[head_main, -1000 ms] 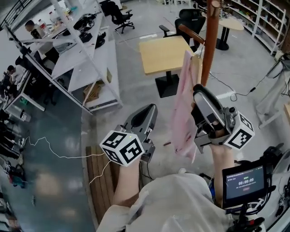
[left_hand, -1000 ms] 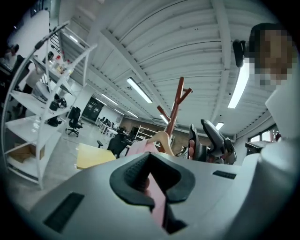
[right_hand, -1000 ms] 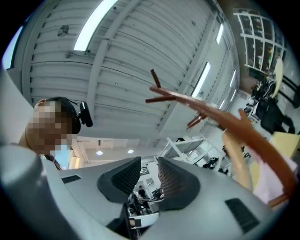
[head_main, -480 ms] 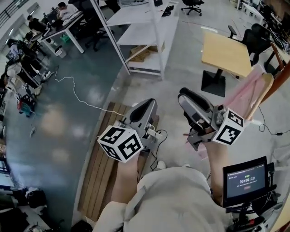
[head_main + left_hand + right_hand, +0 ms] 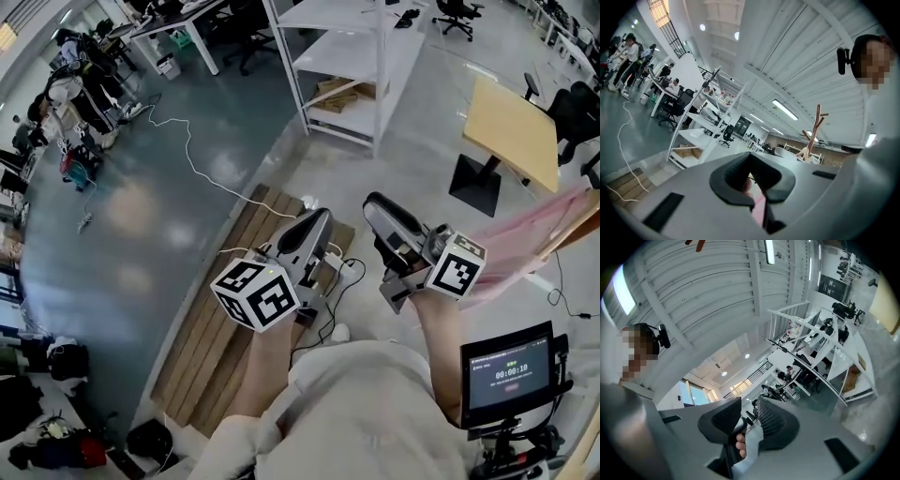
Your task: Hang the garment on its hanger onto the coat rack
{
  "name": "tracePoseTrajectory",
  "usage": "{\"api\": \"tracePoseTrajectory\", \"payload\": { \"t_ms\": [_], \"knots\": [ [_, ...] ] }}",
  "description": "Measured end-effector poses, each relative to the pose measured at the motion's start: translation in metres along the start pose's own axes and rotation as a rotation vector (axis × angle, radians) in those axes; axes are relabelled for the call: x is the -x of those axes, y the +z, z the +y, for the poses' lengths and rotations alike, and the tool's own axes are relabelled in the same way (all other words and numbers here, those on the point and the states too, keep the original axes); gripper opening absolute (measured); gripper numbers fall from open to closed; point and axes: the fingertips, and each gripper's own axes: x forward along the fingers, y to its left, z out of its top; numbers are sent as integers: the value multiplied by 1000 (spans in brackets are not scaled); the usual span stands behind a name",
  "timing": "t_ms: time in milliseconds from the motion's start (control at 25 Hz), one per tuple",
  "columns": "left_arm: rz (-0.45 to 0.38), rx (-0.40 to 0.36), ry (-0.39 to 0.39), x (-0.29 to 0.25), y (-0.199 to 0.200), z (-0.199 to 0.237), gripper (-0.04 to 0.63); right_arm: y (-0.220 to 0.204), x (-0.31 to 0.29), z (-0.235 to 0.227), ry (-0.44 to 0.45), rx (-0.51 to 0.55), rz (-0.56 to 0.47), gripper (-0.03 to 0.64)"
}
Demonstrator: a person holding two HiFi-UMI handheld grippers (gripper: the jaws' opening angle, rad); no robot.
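Note:
A pink garment (image 5: 534, 248) on a wooden hanger (image 5: 574, 220) shows at the right edge of the head view, its top cut off by the frame. The brown wooden coat rack (image 5: 816, 129) appears only in the left gripper view, far off at the right. My right gripper (image 5: 375, 204) points forward, left of the garment and apart from it. In its own view a narrow gap shows between the pads (image 5: 771, 416), with nothing held. My left gripper (image 5: 314, 220) hangs over the floor, its pad tips (image 5: 761, 164) touching and empty.
A white shelving unit (image 5: 366, 56) stands ahead and a wooden table (image 5: 516, 117) at the right. Wooden planks (image 5: 220, 328) lie on the floor below my left gripper, with cables (image 5: 328, 277) on them. A white cord (image 5: 187, 150) crosses the floor. A timer screen (image 5: 506, 375) sits at lower right.
The view has swung left, away from the rack. The garment and hanger went from right beside my right gripper to the right edge. Both grippers stay in front of me.

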Motion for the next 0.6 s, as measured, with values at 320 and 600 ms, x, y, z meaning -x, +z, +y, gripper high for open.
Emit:
{"api": "tracePoseTrajectory", "payload": {
  "t_ms": [320, 600],
  "knots": [
    [-4, -1, 33, 5, 1, 5, 6, -5, -6, 4, 8, -6, 15, 121],
    [-4, 18, 24, 3, -2, 7, 6, -15, -4, 0, 1, -20, 35, 121]
  ]
}}
